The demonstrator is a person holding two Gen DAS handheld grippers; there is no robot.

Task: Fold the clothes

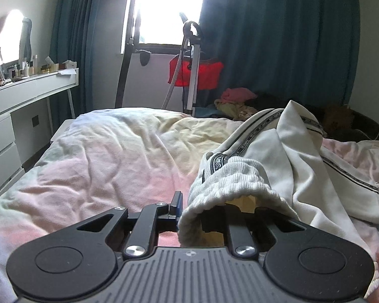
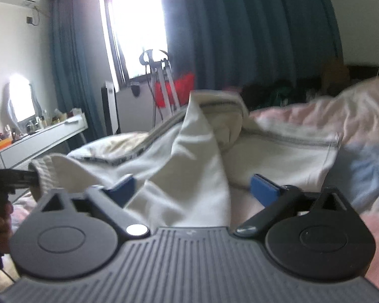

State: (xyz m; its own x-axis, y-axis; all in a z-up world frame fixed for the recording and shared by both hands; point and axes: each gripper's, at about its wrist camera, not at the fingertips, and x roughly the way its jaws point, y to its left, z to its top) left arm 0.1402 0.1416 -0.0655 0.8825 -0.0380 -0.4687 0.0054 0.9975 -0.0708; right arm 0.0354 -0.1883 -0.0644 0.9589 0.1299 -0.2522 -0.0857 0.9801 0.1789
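White sweatpants drape over left claw, between right claw's fingers.

Cream sweatpants with black-striped side tape heaped on pastel rumpled bedspread, right half of bed. Left claw at ribbed waistband, near edge. White table left of bed. Red garment on metal stand behind bed, before dark teal curtains.

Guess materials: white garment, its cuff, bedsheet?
White garment: smooth matte knit, likely cotton jersey, falling in soft folds, with woven-looking printed tape trim. Ribbed cuff: chunky stretch rib knit, held in the left hand-held gripper. Bedsheet: thin, matte, finely creased, probably woven cotton.
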